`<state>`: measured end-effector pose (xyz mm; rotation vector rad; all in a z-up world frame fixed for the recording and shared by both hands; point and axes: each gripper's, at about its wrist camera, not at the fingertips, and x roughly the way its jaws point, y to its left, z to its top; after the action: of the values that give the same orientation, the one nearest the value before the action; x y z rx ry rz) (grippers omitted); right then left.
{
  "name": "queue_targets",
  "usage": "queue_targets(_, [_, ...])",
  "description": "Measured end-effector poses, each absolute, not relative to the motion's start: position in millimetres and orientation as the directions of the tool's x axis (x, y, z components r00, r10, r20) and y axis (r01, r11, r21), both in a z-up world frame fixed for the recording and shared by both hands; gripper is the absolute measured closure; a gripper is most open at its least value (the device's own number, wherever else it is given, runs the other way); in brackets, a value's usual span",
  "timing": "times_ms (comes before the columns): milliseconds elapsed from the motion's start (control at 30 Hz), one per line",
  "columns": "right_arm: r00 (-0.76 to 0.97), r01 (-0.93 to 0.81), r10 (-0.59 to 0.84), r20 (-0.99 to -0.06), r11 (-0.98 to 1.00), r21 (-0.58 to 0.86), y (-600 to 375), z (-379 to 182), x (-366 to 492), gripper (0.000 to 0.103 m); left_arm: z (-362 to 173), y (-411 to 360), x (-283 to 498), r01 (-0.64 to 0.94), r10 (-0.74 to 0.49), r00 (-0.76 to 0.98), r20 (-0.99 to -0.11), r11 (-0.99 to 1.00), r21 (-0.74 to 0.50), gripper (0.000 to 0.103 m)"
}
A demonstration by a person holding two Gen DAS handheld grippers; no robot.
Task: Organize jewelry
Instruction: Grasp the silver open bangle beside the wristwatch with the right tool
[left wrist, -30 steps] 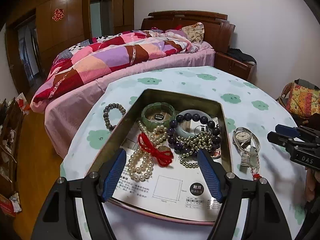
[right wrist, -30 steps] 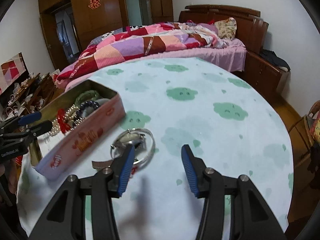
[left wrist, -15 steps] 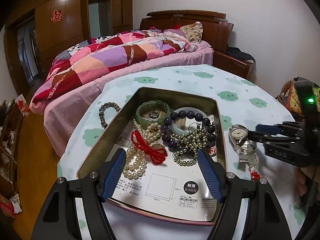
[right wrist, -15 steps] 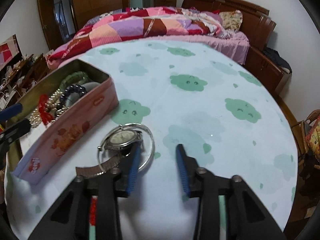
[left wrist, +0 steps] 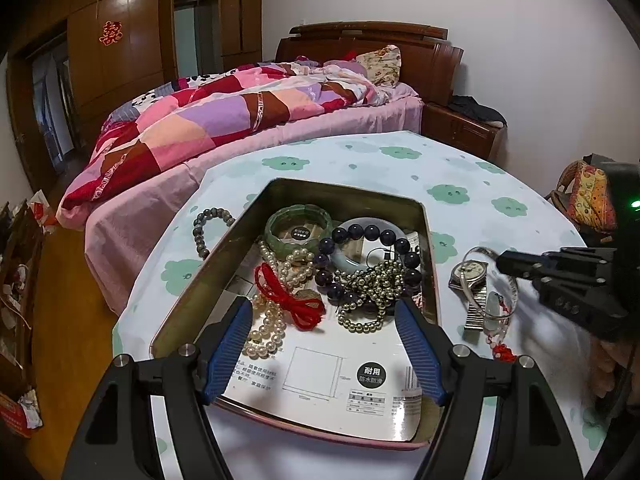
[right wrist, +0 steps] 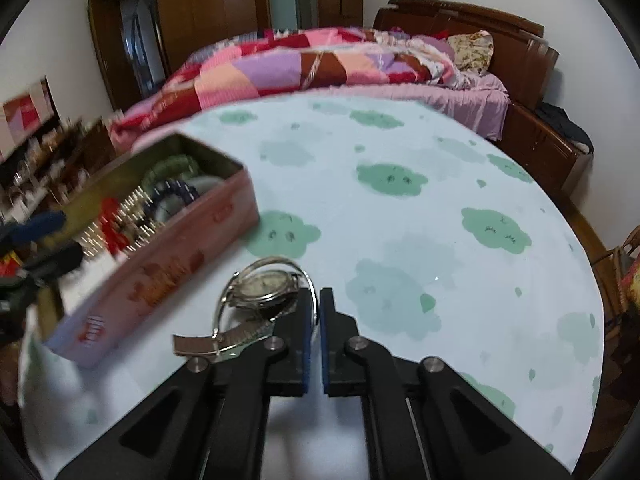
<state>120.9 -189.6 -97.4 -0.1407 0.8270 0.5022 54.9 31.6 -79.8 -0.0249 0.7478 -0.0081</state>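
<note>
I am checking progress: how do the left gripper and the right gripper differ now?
The left gripper is open, holding nothing, while the right gripper is shut on the silver bangle beside the watch. The left gripper hangs over the tin of jewelry; the right gripper is outside it, at the tablecloth. Both have blue pads.

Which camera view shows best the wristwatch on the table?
The right wrist view: the watch lies close, dial and band plain, beside the shut right claw. The left wrist view shows it smaller, near the frame's right side.
</note>
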Motion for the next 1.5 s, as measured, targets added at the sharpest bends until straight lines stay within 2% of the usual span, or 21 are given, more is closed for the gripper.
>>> queue_targets(300, [0.581,-0.421,0.392,-0.713,0.895,0.148,-211.3,-93.3,126.5,0.098,-78.4,33.6,55.0,-0.011,-0.008,0.735,-0.678,1.0,-0.023,0.029])
queue_targets(700, [0.589,-0.388,0.374,-0.716,0.908,0.155,-223.9,-99.7,130.5,0.098,-78.6,57.8,57.2,-0.068,0.026,0.734,-0.678,0.997,-0.036,0.029])
queue_targets(833, [0.593,-0.378,0.37,-0.715,0.912,0.158,-229.2,-101.5,129.6,0.098,-74.3,76.2,54.2,-0.07,-0.007,0.751,-0.66,0.993,-0.09,0.029])
queue_targets(967, [0.6,-0.375,0.37,-0.709,0.913,0.159,-231.1,-100.9,128.7,0.098,-68.1,74.0,53.0,-0.084,0.043,0.754,-0.655,0.996,-0.032,0.029])
queue_targets(1333, [0.627,-0.361,0.359,-0.691,0.92,0.151,-240.7,-98.1,123.8,0.097,-63.2,92.9,53.6,-0.162,0.12,0.742,-0.66,0.987,-0.004,0.029])
queue_targets(1500, [0.633,-0.375,0.36,-0.685,0.917,0.136,-237.6,-97.0,122.1,0.097,-62.0,83.9,56.4,-0.152,0.117,0.743,-0.66,0.988,0.004,0.029])
